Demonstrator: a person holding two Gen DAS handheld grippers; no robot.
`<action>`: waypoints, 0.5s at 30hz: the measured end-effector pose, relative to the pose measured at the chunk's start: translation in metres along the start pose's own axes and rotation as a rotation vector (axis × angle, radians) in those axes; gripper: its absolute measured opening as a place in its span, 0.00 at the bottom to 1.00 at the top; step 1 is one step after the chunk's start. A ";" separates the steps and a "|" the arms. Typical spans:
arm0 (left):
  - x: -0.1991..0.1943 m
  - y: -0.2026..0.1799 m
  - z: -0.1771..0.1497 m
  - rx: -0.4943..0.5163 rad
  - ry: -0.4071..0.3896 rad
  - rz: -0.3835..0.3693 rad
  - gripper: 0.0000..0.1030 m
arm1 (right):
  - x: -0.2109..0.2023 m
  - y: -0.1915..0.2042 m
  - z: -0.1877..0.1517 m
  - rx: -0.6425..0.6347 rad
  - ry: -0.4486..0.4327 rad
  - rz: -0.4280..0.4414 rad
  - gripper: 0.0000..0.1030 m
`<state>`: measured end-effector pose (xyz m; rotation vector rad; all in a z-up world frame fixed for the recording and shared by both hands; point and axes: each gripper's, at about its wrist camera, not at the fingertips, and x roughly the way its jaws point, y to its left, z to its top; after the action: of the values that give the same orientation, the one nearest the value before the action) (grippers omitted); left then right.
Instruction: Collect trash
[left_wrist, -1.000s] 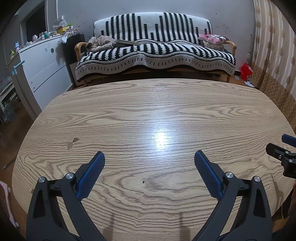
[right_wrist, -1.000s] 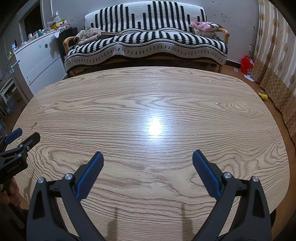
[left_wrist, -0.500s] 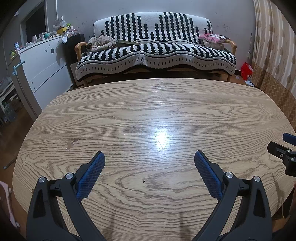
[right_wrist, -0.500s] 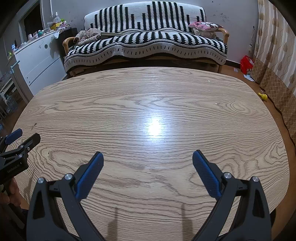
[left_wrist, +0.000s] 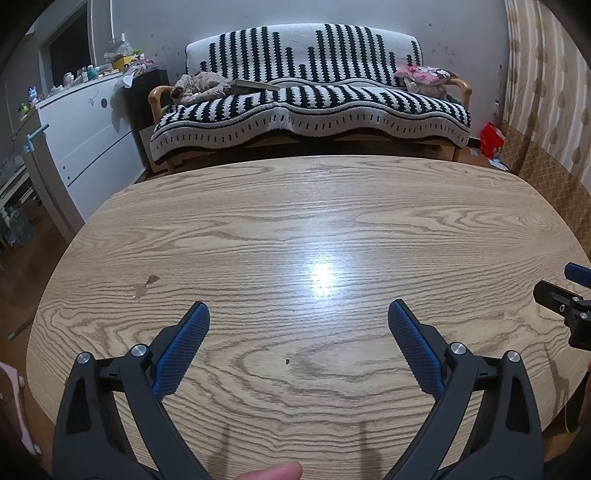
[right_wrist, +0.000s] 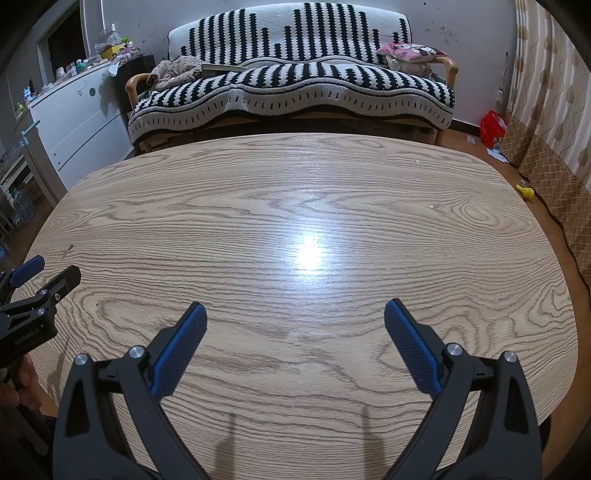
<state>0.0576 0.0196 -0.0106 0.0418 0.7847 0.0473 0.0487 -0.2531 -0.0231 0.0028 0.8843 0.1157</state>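
A fingertip (left_wrist: 273, 472) pokes in at the bottom edge of the left wrist view. Above it the left gripper (left_wrist: 298, 317) hangs over the tabletop (left_wrist: 295, 229) with its two fingers spread wide and nothing between them; each finger is matte black plastic with a blue, cross-hatched pad (left_wrist: 184, 347) and two round silver bolt heads. The right gripper (right_wrist: 295, 317) is built the same way and is likewise spread wide and empty. In the right wrist view, small pale lettering on the left gripper's black body at the left edge appears to read "GenRobot.AI".

The tabletop is a rounded oval of light oak-grain wood, glossy enough to carry one bright glare spot, with a small chipped mark (left_wrist: 146, 286) toward its left side. No trash can be made out on it beyond a few tiny specks.

Beyond it stands a wooden-armed sofa (left_wrist: 314, 107) under a nubby black-and-white striped cover, with one pink cushion (left_wrist: 424, 74), a crumpled beige cloth (left_wrist: 199, 86), a white dresser (left_wrist: 85, 140) to the left and a red bag (left_wrist: 491, 138) on the floor.
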 end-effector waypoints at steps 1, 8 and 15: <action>-0.001 0.001 0.000 -0.001 -0.002 -0.002 0.92 | 0.000 0.000 0.000 -0.001 0.000 0.000 0.91; -0.001 0.001 0.001 0.001 -0.004 0.000 0.92 | 0.000 0.001 0.000 0.001 0.000 -0.001 0.91; -0.004 0.001 0.002 0.007 -0.013 -0.010 0.92 | 0.000 0.000 0.000 0.001 0.000 -0.001 0.91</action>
<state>0.0560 0.0204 -0.0057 0.0445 0.7719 0.0353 0.0486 -0.2531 -0.0229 0.0028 0.8845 0.1144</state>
